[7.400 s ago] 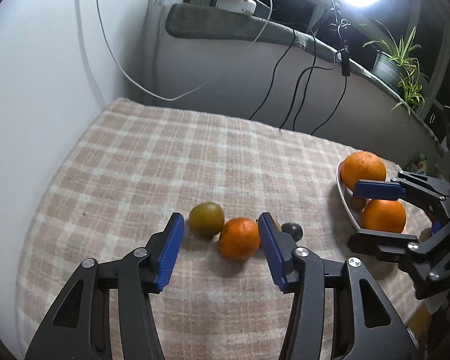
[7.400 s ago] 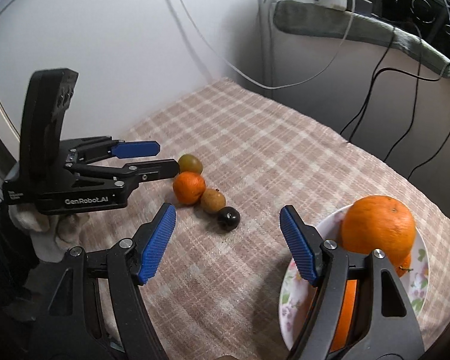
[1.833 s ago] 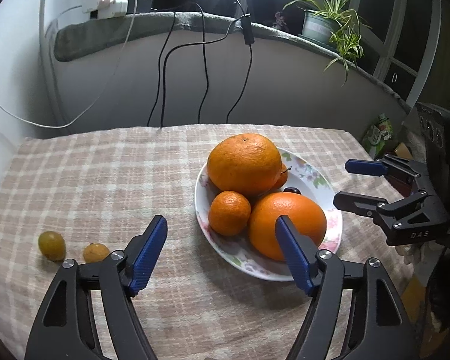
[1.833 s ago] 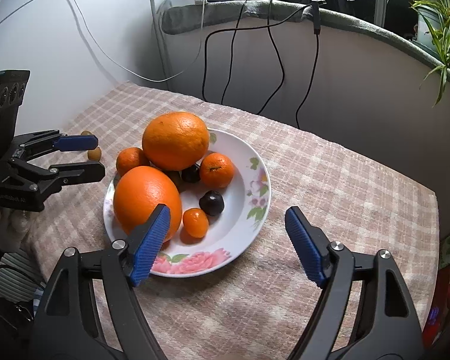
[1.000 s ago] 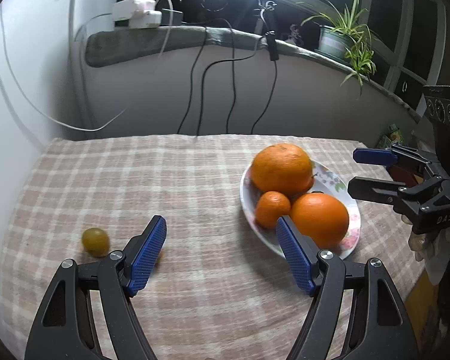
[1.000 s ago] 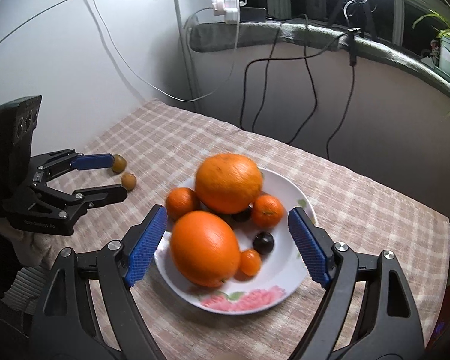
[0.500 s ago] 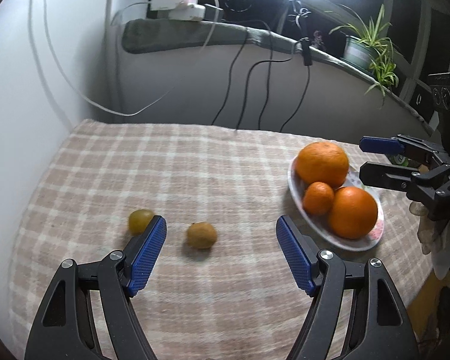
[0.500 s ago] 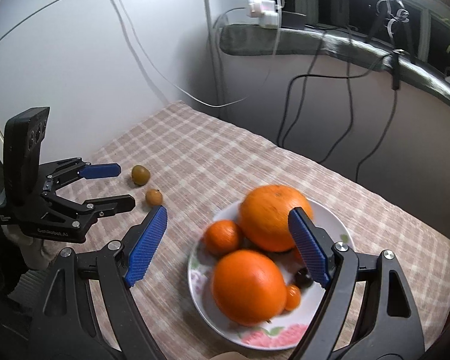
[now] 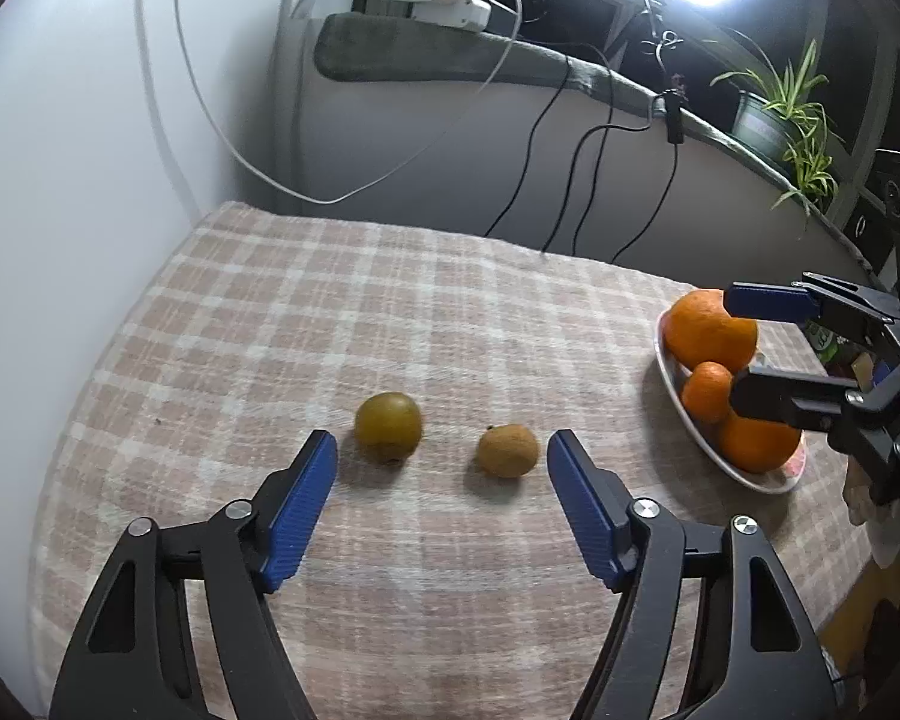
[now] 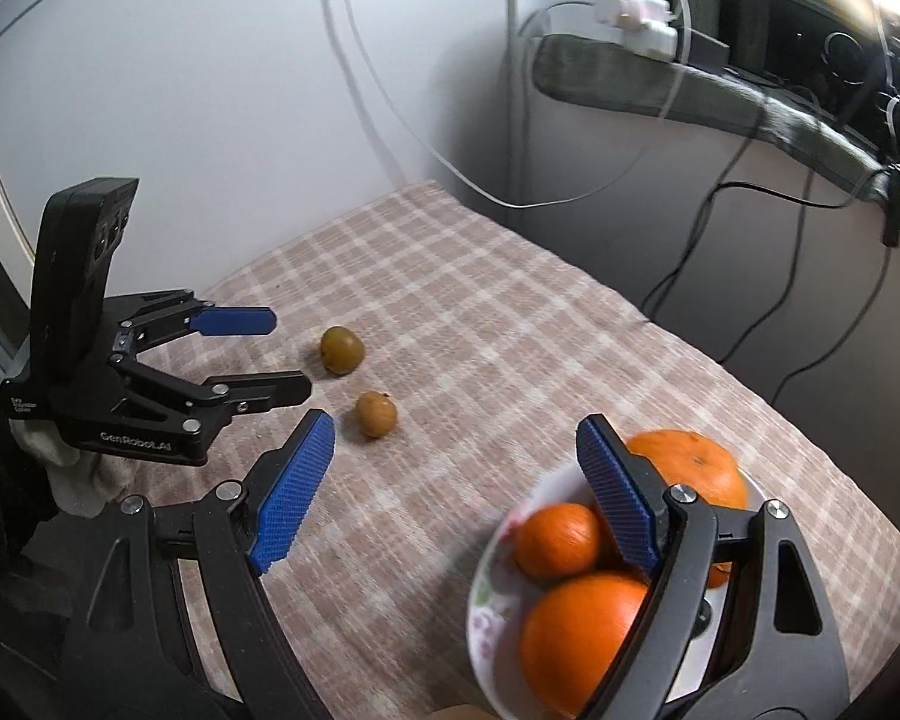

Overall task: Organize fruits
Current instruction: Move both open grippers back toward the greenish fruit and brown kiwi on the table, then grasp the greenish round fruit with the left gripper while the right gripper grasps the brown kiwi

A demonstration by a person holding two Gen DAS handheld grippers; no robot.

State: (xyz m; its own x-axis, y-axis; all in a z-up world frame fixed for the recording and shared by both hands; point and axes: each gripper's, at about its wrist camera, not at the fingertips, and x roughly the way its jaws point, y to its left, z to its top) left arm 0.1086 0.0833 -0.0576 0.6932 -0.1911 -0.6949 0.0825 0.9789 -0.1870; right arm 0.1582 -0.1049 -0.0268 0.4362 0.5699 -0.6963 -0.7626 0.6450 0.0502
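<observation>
On the checked cloth [image 9: 390, 312], 2 small fruits lie apart: a greenish one [image 9: 388, 427] and a brownish one [image 9: 507, 450], both just ahead of the left gripper [image 9: 438, 507]; jaws closing, nothing gripped. Right gripper [image 10: 450, 492] hangs wide, empty, over the plate [image 10: 486, 594] of oranges [image 10: 582, 630].

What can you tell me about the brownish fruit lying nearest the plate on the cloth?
The brownish fruit is small, roundish and tan with a dull, slightly rough-looking skin and a tiny dark stem nub on top. It rests alone on the checked cloth, apart from the greenish fruit beside it and well short of the plate. It sits ahead of the left gripper, nearer one blue pad; the jaws are closing but nothing touches it.
</observation>
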